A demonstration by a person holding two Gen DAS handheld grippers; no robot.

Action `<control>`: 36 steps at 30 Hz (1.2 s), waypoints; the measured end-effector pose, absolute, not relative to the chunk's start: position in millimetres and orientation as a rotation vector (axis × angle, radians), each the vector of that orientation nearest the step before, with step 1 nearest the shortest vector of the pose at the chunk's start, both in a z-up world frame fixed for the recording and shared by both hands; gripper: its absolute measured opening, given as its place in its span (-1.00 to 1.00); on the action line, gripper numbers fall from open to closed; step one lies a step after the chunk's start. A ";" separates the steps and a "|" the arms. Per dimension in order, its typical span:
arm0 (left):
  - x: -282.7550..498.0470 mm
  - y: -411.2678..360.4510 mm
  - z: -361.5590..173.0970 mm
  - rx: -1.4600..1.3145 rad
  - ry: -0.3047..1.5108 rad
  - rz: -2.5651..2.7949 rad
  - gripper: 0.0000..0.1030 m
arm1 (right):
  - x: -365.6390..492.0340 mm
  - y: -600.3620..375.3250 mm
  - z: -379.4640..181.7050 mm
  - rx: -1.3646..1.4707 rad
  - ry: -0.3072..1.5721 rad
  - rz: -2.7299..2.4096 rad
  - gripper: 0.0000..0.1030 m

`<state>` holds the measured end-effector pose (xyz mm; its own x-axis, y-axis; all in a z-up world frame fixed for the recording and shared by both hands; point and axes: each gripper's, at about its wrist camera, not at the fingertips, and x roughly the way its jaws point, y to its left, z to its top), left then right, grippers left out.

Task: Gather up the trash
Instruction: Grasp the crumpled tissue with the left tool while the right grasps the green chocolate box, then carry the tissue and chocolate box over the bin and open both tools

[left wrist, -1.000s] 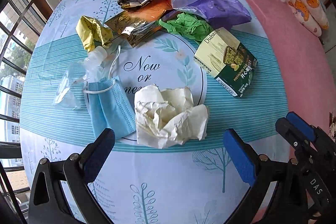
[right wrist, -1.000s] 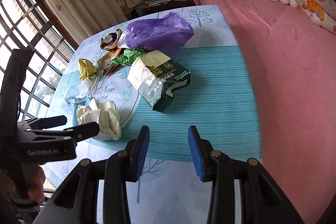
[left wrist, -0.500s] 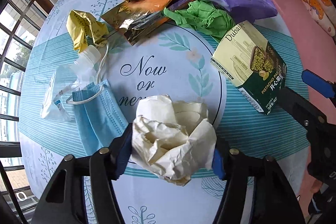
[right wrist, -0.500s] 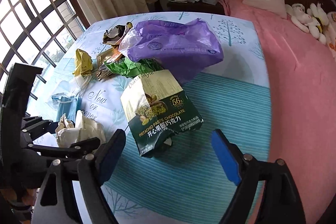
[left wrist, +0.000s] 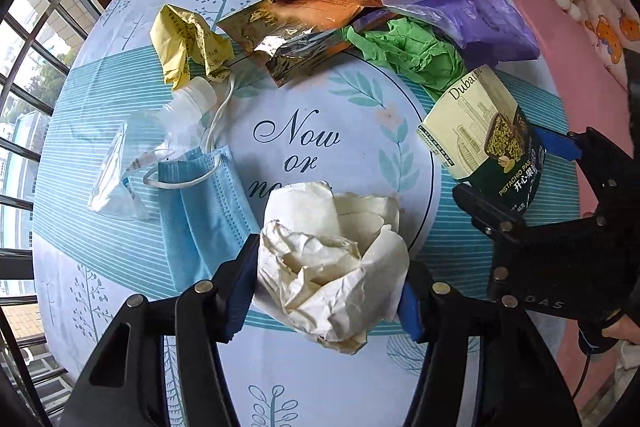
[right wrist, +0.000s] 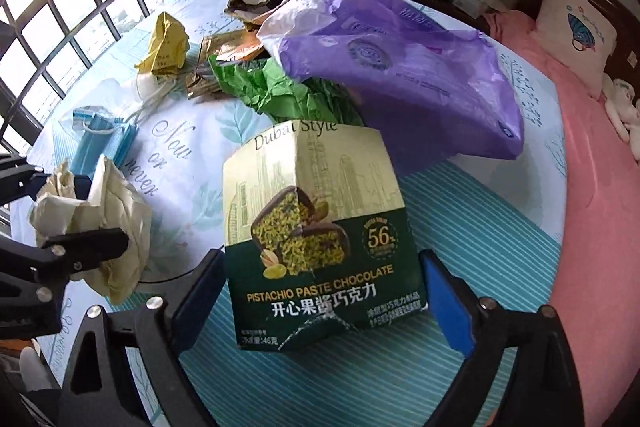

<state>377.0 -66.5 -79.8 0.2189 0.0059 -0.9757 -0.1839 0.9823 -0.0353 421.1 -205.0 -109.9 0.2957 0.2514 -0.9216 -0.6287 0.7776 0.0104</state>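
On tablecloth (left wrist: 120,307): left tongs (left wrist: 326,291) pinching one paper wad (left wrist: 332,267); right tongs (right wrist: 320,291) spread around one chocolate box (right wrist: 320,227).

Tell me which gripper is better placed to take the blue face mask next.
Left. The left gripper sits right beside the face mask, though its fingers now straddle the crumpled paper. The right gripper straddles the chocolate box, farther away.
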 end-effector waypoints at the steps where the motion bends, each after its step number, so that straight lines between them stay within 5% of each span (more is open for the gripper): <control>1: 376.3 -65.0 -78.8 -0.156 1.343 0.131 0.13 | 420.8 -204.2 -111.7 -0.391 1.138 0.605 0.83; 2: 376.0 -63.7 -77.1 -0.159 1.340 0.131 0.13 | 420.2 -205.0 -112.4 -0.378 1.149 0.606 0.69; 6: 369.4 -63.4 -70.5 -0.160 1.327 0.121 0.13 | 411.5 -214.1 -103.4 -0.279 1.139 0.600 0.66; 36: 169.4 -32.3 20.1 -0.006 1.167 -0.260 0.12 | 117.7 -210.1 -14.7 0.171 1.043 0.255 0.64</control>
<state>169.4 -32.3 20.1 0.3668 -0.2054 -0.9073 0.1994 0.9700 -0.1390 117.7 -210.1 -14.7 0.4779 0.2882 -0.8298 -0.1269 0.9574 0.2594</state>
